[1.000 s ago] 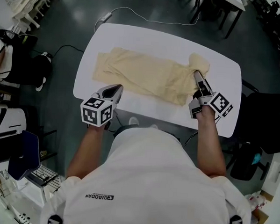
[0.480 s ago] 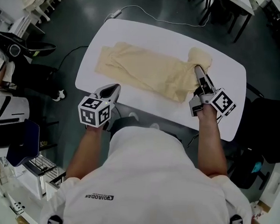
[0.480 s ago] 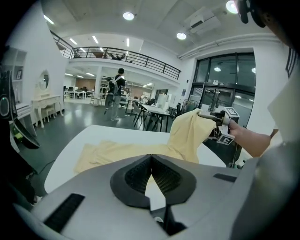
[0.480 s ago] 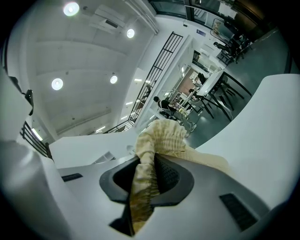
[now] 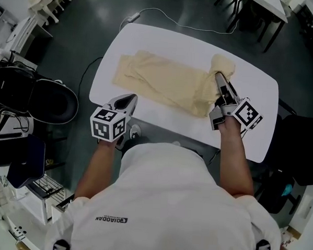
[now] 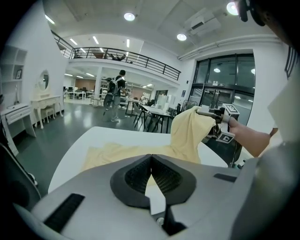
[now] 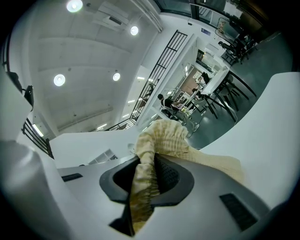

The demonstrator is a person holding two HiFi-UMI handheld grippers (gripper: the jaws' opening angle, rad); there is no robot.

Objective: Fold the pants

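The tan pants [image 5: 169, 88] lie stretched across the white worktop [image 5: 166, 44]. Their long axis runs from the leg ends [image 5: 123, 68] at the far left to the waist end [image 5: 222, 65] at the right, slanting a little toward the person as it goes right.

The right tongs [image 5: 220, 78] are clenched on that waist end. In the right gripper view, the gathered elastic waistband [image 7: 161, 133] is pinched between the ribbed pads and spills out above and below them. The tongs point roughly level, and the cloth there is bunched and held up off the worktop, while the legs lie flat.

The left tongs [image 5: 127, 98] are closed with nothing in them; in the left gripper view the two pads meet. They sit at the near edge of the worktop and tilt downward. The pants' near hem is just ahead of them, close but not touching.

To my eye, the fold depends on that long axis. The waist end has to travel leftward over the legs toward the leg ends, and only the right tongs have hold of it. The left tongs are much nearer the legs and the middle of the garment, so they look best placed to pin the cloth or take a second corner. With one pinch point, the raised end may twist or sag as it travels.
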